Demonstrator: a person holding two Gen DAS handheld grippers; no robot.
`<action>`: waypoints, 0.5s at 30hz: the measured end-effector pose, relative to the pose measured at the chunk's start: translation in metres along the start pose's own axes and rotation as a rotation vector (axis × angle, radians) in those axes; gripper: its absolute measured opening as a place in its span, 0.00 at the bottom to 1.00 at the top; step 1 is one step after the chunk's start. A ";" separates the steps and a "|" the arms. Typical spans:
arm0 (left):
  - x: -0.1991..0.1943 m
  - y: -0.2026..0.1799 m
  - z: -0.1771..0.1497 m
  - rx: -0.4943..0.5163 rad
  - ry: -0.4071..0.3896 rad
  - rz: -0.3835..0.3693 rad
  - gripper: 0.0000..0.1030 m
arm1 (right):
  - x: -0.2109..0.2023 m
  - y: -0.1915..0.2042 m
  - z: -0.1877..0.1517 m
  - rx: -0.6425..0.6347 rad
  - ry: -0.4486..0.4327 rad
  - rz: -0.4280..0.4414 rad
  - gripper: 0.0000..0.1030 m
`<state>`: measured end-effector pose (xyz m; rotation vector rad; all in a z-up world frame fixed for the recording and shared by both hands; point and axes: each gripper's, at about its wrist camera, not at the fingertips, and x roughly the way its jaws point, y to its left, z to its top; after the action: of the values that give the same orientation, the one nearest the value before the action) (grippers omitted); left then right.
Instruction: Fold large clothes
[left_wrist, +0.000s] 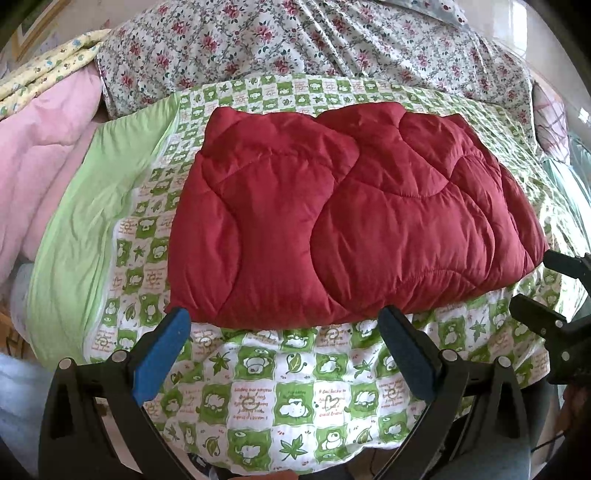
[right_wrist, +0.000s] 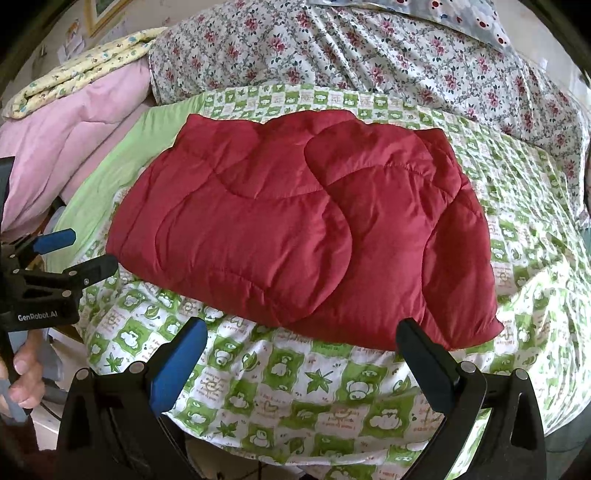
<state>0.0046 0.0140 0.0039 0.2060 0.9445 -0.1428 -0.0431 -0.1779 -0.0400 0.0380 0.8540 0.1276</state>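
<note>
A red puffy jacket (left_wrist: 351, 218) lies folded into a thick block in the middle of the bed. It rests flat on a green and white sheet (left_wrist: 295, 398) with little animals and leaves printed on it. Nothing is holding the jacket.

The left hand-held gripper (left_wrist: 284, 325) is at the near edge of the bed, just in front of the jacket. Its 2 fingers are wide apart and hold nothing. One blue pad (left_wrist: 162, 350) shows on its left finger. The finger tips are close to the near edge of the jacket, but I cannot tell if they touch it.

The right hand-held gripper (right_wrist: 301, 336) is near the jacket's near right corner. Its 2 fingers are also wide apart and hold nothing.

On the far side of the bed is a flowery blanket (left_wrist: 332, 44) with red roses. On the left is a pink blanket (left_wrist: 48, 147), with a yellow one (left_wrist: 48, 70) on top of it. A plain light green strip (left_wrist: 85, 229) runs along the left side of the sheet.
</note>
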 end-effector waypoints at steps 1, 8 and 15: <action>0.000 0.000 0.000 0.000 -0.001 0.000 0.99 | 0.000 0.000 0.001 -0.001 -0.001 -0.001 1.00; -0.001 -0.001 0.002 0.004 -0.010 0.001 0.99 | 0.000 -0.002 0.006 0.001 -0.008 -0.003 1.00; -0.001 -0.001 0.003 0.005 -0.015 0.003 0.99 | 0.000 -0.002 0.007 -0.003 -0.007 -0.004 1.00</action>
<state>0.0061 0.0122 0.0068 0.2104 0.9288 -0.1436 -0.0377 -0.1795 -0.0360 0.0338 0.8464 0.1252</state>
